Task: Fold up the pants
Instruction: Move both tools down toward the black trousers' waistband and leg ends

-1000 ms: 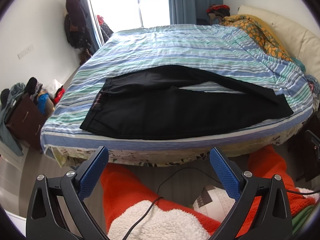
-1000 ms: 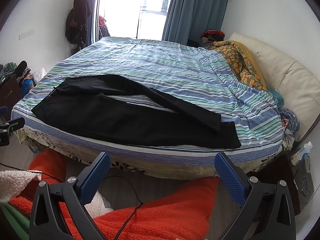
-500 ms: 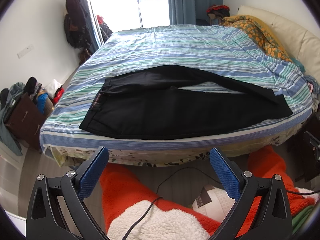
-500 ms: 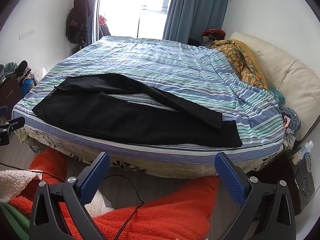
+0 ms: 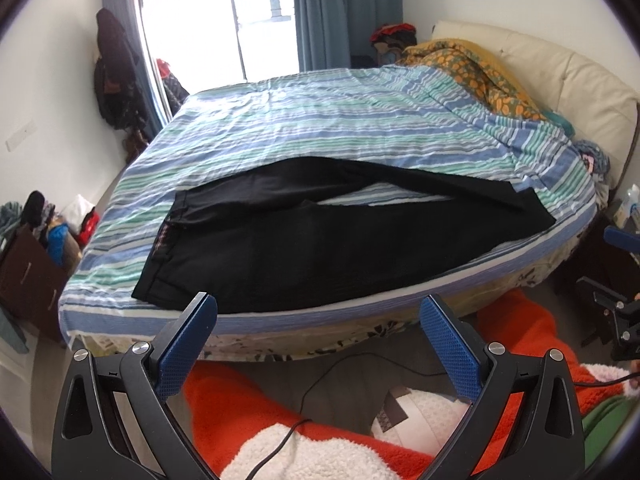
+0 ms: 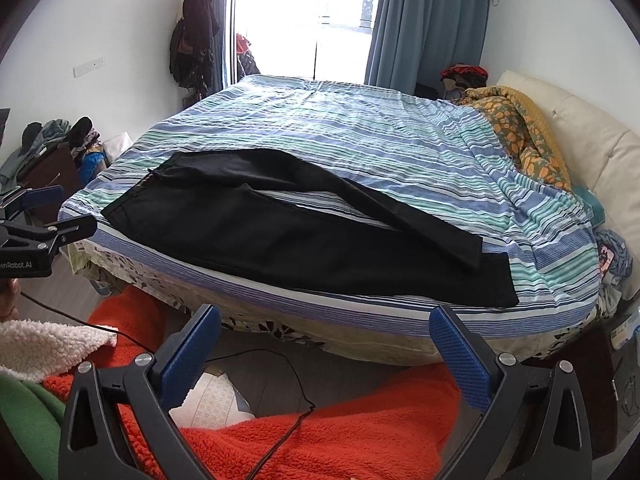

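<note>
Both hand-held grippers, left [image 5: 318,338] and right [image 6: 324,344], hung wide open and empty short of the black pants [image 5: 320,248], which lay flat along the bed's [image 5: 360,136] near edge. Best approach: pinch the far leg's [image 6: 400,216] hem and waistband, then lay it squarely over the near leg.

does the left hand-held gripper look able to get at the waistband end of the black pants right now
Probably yes. The left hand-held gripper is open and empty just short of the bed edge, and the waistband of the black pants lies flat beyond it with nothing between.
</note>
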Demonstrator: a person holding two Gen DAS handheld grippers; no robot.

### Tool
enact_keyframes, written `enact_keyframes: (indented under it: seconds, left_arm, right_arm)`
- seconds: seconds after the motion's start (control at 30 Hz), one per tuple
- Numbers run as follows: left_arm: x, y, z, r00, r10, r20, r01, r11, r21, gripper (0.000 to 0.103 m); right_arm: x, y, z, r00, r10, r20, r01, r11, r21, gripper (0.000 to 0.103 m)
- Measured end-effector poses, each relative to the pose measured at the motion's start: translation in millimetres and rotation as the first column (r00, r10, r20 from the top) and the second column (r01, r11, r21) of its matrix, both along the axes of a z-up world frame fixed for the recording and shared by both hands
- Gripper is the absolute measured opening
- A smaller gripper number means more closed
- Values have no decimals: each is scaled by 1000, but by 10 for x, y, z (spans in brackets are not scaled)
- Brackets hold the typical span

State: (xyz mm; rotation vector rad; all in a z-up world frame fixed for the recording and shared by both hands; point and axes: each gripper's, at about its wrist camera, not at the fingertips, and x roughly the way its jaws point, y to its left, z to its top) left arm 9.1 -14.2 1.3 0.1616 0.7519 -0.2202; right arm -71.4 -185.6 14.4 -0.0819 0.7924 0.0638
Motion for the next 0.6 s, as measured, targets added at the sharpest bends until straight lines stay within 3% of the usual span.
enact_keyframes:
  seconds: [0.17,0.33,0.4,0.5,0.6]
  left_arm:
    - [368,126,358,997,-57,55,64,990,-128,102]
    - [764,178,525,995,29,91,-7,974,-225,102]
    - [892,156,396,997,64,44,-50,964,-260,102]
    - [987,72,27,996,39,-78,-61,953,-297,102]
    - [1027,-36,-326,981,29,-189,-79,962,-261,102]
  right_arm:
    - [108,-243,88,997,36,65,-39,998,53,103]
    - [401,-845,86,978,-5,207,17,999,-52,103]
    - [674,-1145,-169,986,-29,163,49,992,-116,103]
    - [1111,-1456,-772,1000,-22,7,23,972,-234,99]
    - [1444,-1673,-1254,993,16,-113,-42,971,-233,77]
